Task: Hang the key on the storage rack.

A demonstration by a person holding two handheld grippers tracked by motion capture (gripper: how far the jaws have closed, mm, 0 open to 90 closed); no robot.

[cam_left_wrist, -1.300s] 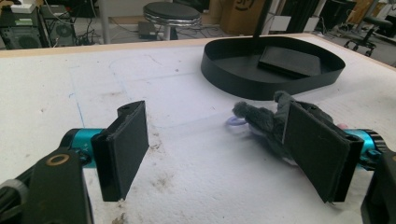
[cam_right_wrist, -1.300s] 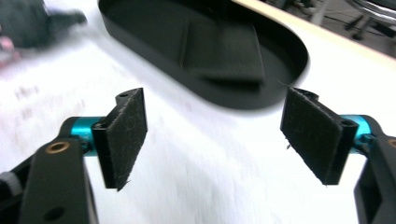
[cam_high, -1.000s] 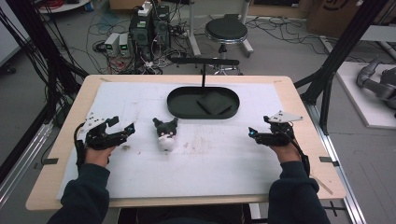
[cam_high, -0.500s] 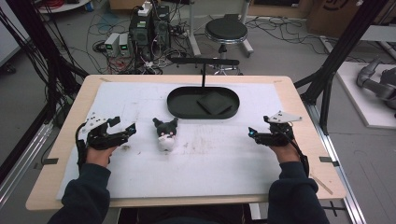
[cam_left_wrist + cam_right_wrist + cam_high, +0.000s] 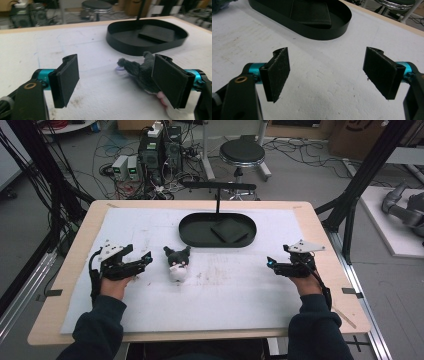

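The small plush toy (image 5: pixel 178 265), lying on the desk (image 5: pixel 200 320) just beside the left gripper (image 5: pixel 146 258), whose jaws have just been opening wider and hold nothing, looks soft and light, best pinched across its body.

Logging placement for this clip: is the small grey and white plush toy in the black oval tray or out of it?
Out. The small grey and white plush toy lies on the white table cover, in front of the black oval tray and apart from it.

Overhead looks forward-down; tool cameras sit low — all share tray (image 5: pixel 218 231).
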